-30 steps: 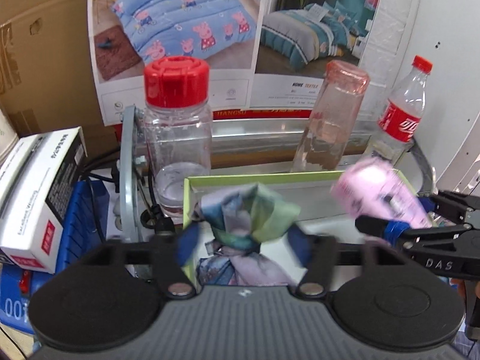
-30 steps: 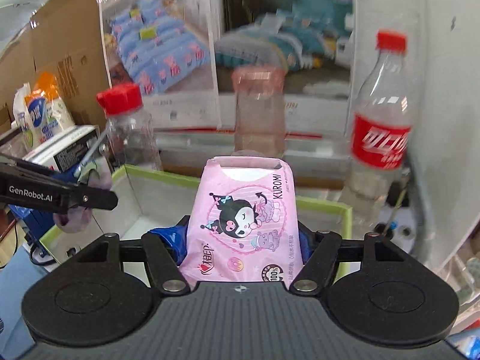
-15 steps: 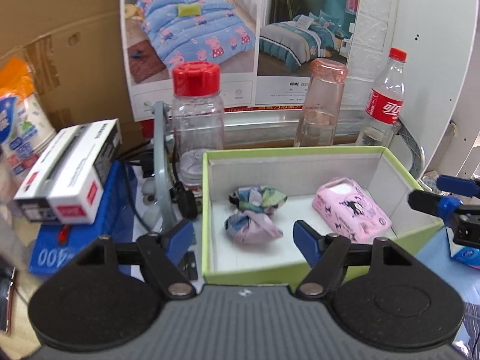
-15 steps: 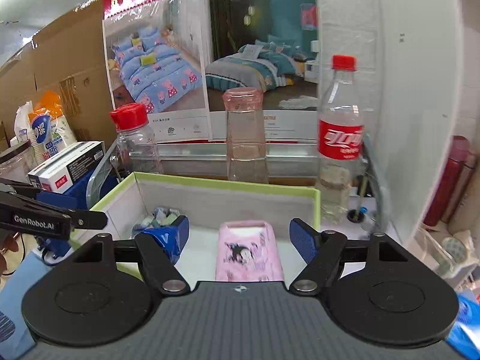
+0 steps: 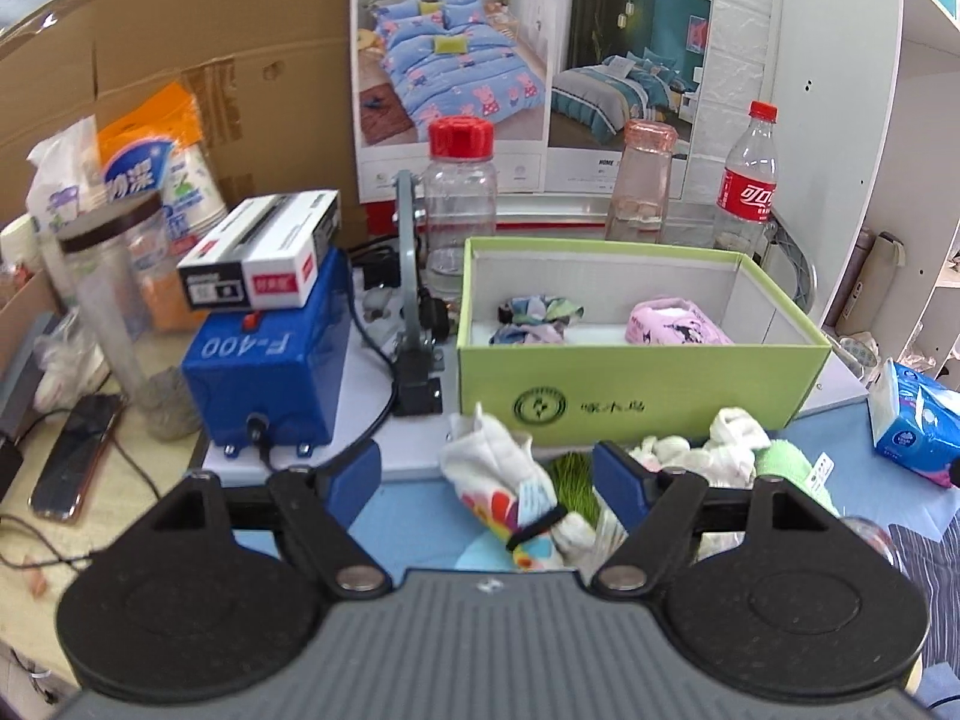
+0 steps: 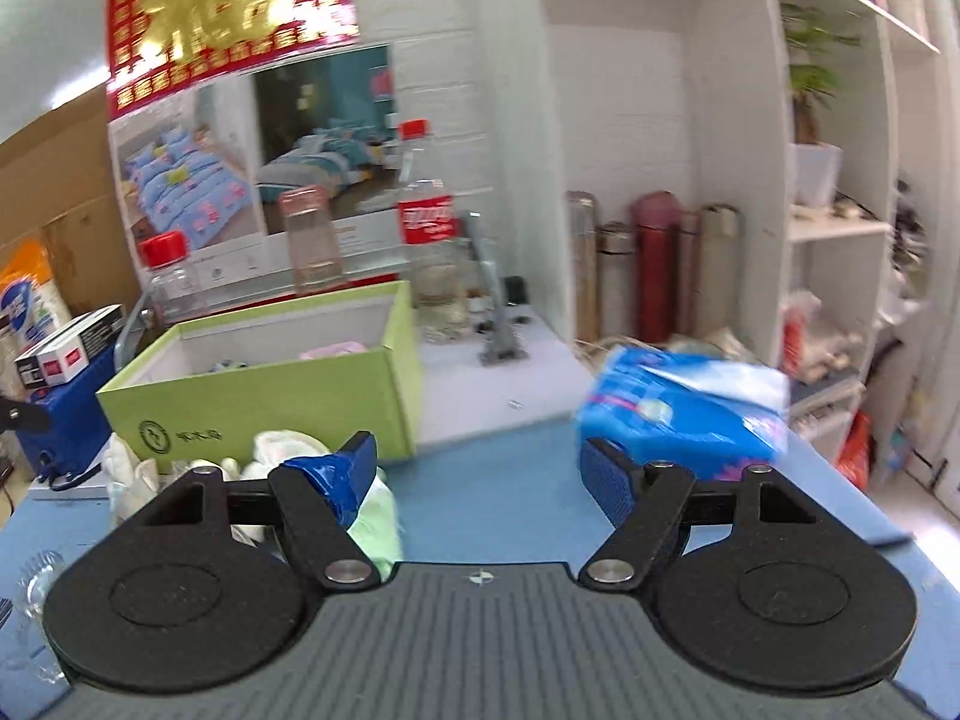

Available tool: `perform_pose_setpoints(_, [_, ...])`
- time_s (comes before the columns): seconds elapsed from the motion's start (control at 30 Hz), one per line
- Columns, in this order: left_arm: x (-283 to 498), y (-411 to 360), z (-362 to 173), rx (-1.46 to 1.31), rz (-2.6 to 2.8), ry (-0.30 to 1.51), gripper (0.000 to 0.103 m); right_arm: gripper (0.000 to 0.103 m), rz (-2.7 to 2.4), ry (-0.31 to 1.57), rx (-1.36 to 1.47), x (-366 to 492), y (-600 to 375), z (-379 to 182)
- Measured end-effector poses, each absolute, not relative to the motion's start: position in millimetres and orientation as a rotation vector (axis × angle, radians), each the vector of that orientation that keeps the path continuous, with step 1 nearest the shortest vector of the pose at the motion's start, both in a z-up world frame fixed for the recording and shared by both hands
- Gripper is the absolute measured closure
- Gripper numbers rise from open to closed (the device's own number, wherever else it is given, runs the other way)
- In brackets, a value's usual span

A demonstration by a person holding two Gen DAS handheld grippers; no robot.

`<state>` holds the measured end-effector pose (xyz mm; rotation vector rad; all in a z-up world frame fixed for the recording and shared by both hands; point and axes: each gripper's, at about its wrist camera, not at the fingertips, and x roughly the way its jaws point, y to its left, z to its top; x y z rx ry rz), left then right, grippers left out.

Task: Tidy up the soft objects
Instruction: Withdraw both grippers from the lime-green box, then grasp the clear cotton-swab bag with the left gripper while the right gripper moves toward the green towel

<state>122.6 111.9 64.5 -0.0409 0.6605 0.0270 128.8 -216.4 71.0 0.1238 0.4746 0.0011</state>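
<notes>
Your left gripper [image 5: 487,468] is released, its jaws just opened a little more, and nothing is pressed between them; just beyond lies a white sock [image 5: 492,462] with a colourful print, among other socks [image 5: 714,438] and a green cloth [image 5: 786,462] on the blue mat [image 6: 510,480]. Your right gripper [image 6: 487,465] is also released and empty after opening wider, with the blue tissue pack [image 6: 678,414] just past its right finger. Farther away, the green box [image 5: 636,384] holds two scrunchies [image 5: 534,321] on the left and the pink pack [image 5: 675,327] on the right.
</notes>
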Motion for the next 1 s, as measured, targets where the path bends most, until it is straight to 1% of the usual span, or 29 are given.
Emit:
perform_pose_setpoints(0.3, [104.2,117.5,49.7,-0.05,0.092,0.688,0.025,0.042,-0.081,0.426,0.256,103.0,-244.4,58.7])
perform_pose_setpoints(0.47, [106.2,121.6,43.4,-0.048,0.118,0.712,0.025,0.042,-0.08,0.449,0.209,104.2,-237.3,57.1])
perform_pose_setpoints(0.63, [142.3,133.4,43.2,-0.174,-0.031,0.843,0.025,0.042,-0.057,0.489,0.183,110.1,-230.0,51.8])
perform_pose_setpoints(0.73, [170.3,125.3,38.1,-0.214,-0.154,0.937,0.025,0.042,-0.046,0.503,0.198,113.4,-230.5,48.4])
perform_pose_setpoints(0.87, [189.4,96.1,34.5,-0.138,-0.216,0.979,0.025,0.041,-0.048,0.521,0.197,116.6,-232.6,46.3])
perform_pose_setpoints(1.0, [192.0,70.7,28.1,-0.05,-0.307,1.0,0.025,0.041,-0.06,0.532,0.199,120.9,-235.7,45.2])
